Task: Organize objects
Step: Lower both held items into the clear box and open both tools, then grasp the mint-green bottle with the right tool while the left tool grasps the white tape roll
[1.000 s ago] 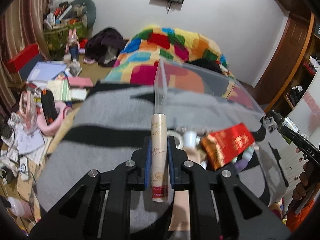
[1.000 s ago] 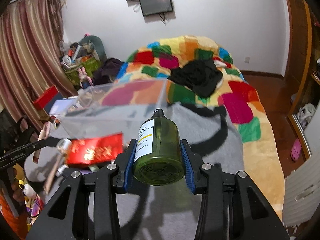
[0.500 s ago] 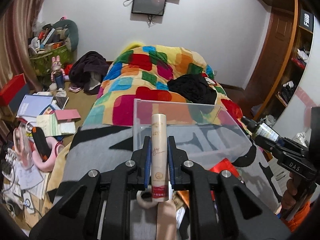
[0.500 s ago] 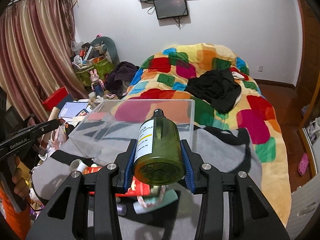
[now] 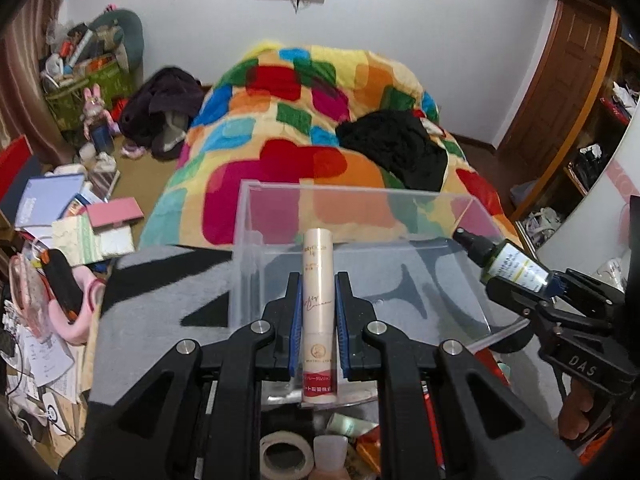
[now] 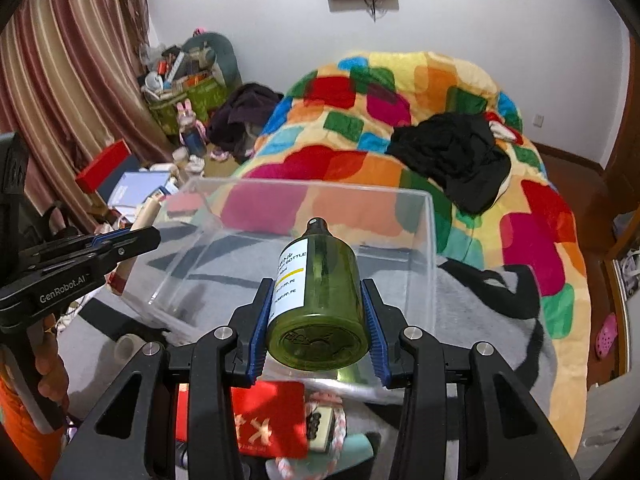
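Observation:
My left gripper (image 5: 318, 280) is shut on a beige cosmetic tube (image 5: 318, 308) and holds it over the near edge of a clear plastic box (image 5: 360, 216). My right gripper (image 6: 316, 292) is shut on a green spray bottle (image 6: 316, 300), nozzle pointing forward over the same box (image 6: 304, 248). The box stands on a grey and black blanket (image 5: 160, 300) and looks empty. The bottle also shows at the right of the left wrist view (image 5: 504, 260). The left gripper shows at the left of the right wrist view (image 6: 120, 244).
Below the grippers lie a tape roll (image 5: 286, 456), a red packet (image 6: 264, 420) and other small items. A colourful quilt (image 5: 320, 128) with black clothes (image 5: 396, 152) covers the bed behind. Clutter and books (image 5: 52, 204) lie on the floor at left.
Both grippers have moved up and closer over the clear box, each still holding its object. The loose items have dropped below the jaws in both views.

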Action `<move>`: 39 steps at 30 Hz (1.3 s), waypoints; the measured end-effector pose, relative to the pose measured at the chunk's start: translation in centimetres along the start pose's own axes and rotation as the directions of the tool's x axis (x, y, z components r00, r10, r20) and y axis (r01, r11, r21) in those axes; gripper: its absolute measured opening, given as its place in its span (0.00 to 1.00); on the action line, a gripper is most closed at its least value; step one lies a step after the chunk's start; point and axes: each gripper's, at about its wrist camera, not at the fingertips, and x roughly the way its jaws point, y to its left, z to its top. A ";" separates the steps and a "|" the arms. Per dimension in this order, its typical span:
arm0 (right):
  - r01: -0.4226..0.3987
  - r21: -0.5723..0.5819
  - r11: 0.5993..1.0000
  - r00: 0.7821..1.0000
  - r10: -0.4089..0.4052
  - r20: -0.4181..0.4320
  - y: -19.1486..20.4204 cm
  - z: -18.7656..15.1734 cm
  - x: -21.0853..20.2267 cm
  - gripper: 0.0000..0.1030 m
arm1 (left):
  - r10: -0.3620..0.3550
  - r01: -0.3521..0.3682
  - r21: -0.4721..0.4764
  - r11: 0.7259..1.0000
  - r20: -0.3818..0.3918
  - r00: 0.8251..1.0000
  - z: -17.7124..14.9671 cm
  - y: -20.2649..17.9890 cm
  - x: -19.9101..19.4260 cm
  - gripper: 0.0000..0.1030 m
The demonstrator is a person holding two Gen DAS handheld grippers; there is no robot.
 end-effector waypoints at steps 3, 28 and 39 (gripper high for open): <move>-0.002 -0.001 1.000 0.999 0.002 -0.043 -0.3 0.1 1.6 0.37 | -0.004 0.004 0.003 1.000 -0.030 1.000 0.2 -0.2 1.1 0.14; 0.038 -0.071 0.997 0.999 -0.038 0.008 1.0 -1.6 -1.5 0.54 | -0.015 0.006 0.065 0.998 0.143 0.990 -1.4 -1.6 -4.7 0.76; 0.117 -0.030 0.993 0.991 -0.115 0.072 -0.3 -5.8 -6.2 0.71 | 0.079 -0.093 0.075 0.993 0.173 0.982 -5.2 0.3 -7.6 0.89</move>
